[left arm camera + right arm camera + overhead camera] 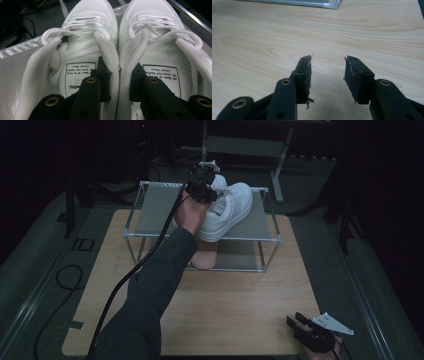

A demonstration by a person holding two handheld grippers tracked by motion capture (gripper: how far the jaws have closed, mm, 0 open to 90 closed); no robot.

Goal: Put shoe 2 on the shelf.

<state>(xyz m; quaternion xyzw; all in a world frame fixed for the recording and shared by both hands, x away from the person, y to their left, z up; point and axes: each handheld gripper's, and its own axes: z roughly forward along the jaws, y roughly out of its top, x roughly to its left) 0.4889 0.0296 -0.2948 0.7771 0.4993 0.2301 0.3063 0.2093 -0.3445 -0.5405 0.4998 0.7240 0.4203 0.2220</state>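
Observation:
A pair of white lace-up shoes [229, 209] sits side by side at the top shelf of a metal-framed rack [260, 239], toes pointing away. My left gripper [202, 184] reaches in from the heel end. In the left gripper view one jaw is inside the left shoe [87, 30] and the other inside the right shoe [152, 27]. The left gripper [119, 68] is shut on the two inner collars pressed together. My right gripper [294, 319] rests low over the table's front right corner, and in its own view the right gripper [327, 61] is open with nothing between its jaws.
The rack stands at the far half of a wooden table [240, 305], whose bare top [262, 37] spreads in front of the right gripper. A pink object [204, 259] lies on the rack's lower level. Dark floor, cables and stands surround the table.

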